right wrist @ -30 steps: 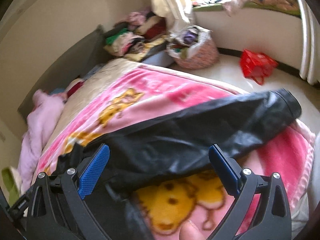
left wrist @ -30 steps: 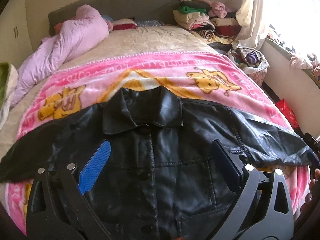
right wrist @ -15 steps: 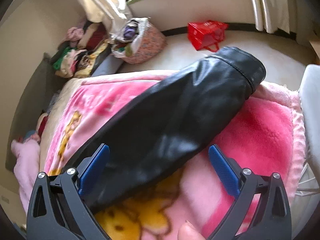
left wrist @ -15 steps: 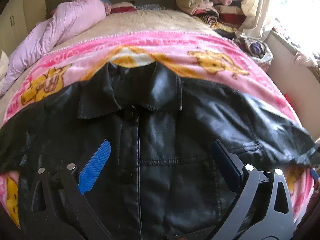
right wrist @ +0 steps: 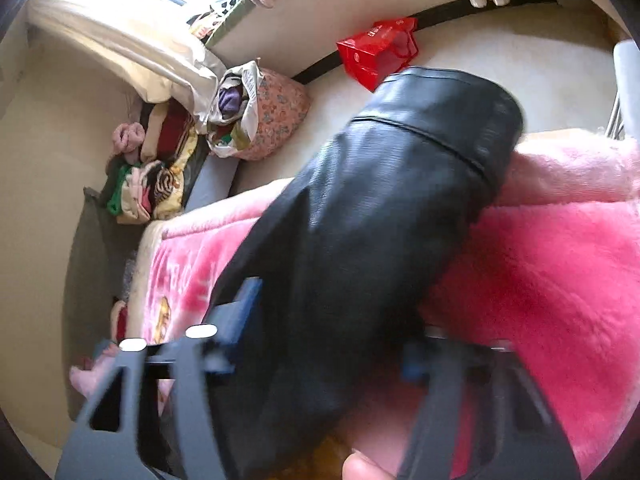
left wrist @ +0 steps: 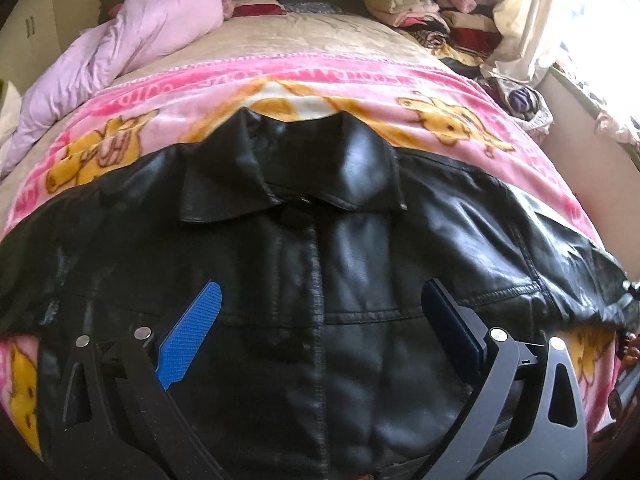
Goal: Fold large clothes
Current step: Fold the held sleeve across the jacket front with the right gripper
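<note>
A black leather jacket lies front-up and buttoned on a pink cartoon blanket, collar toward the far side and sleeves spread to both sides. My left gripper is open and empty, hovering over the jacket's chest. In the right wrist view the jacket's right sleeve runs toward the bed's edge, its cuff hanging past the blanket. My right gripper is blurred; its fingers straddle the sleeve and stand apart.
A lilac duvet lies at the far left of the bed. Stacked folded clothes sit at the far right. A floral bag of clothes and a red bag stand on the floor.
My right gripper has swung along the sleeve toward its cuff, dropped closer, and its fingers have narrowed around the sleeve. My left gripper has moved forward over the jacket's chest.
</note>
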`<state>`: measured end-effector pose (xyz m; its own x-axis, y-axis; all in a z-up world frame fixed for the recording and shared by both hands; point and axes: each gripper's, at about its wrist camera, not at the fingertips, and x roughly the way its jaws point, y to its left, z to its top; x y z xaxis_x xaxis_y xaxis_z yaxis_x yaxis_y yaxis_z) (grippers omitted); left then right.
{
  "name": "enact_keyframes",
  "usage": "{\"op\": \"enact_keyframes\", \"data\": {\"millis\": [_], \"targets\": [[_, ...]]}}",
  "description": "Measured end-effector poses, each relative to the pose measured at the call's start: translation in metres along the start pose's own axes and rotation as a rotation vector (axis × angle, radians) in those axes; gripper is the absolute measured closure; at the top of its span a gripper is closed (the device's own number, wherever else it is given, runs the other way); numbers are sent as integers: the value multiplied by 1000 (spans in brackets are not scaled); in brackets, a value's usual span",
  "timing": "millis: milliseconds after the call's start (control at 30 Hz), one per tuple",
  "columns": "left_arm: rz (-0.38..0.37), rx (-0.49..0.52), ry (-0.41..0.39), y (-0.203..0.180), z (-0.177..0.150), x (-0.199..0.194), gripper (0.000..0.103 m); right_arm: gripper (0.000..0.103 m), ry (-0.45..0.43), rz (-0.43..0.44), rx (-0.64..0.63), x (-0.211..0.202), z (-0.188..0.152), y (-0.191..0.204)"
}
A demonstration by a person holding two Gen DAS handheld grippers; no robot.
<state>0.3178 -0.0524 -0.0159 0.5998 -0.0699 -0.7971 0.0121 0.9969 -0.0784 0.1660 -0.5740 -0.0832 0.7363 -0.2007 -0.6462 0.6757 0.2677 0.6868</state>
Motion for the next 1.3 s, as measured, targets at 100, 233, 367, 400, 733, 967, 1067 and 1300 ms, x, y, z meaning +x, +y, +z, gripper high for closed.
{"op": "enact_keyframes", "data": {"millis": [100, 233, 367, 400, 733, 967, 1067, 1300], "targets": [[-11, -37, -6, 13, 3, -4, 9, 87, -22, 51, 4, -7, 5, 3], [-28, -69, -8, 25, 4, -8, 9, 89, -86, 138, -110, -37, 7, 35], [-61, -102, -1, 35, 5, -12, 9, 91, -107, 222, -225, -63, 4, 75], [-62, -103, -4, 36, 6, -14, 9, 92, -115, 247, -268, -71, 0, 88], [-101, -213, -72, 81, 16, -51, 9, 93, -104, 464, -604, -128, -61, 197], [-146, -287, -131, 115, 18, -79, 9, 93, -46, 575, -803, -144, -130, 252], [-170, -313, -151, 127, 18, -87, 9, 93, -13, 611, -915, -149, -172, 269], [-252, -390, -153, 156, 17, -92, 9, 94, 88, 637, -1086, -138, -267, 290]]}}
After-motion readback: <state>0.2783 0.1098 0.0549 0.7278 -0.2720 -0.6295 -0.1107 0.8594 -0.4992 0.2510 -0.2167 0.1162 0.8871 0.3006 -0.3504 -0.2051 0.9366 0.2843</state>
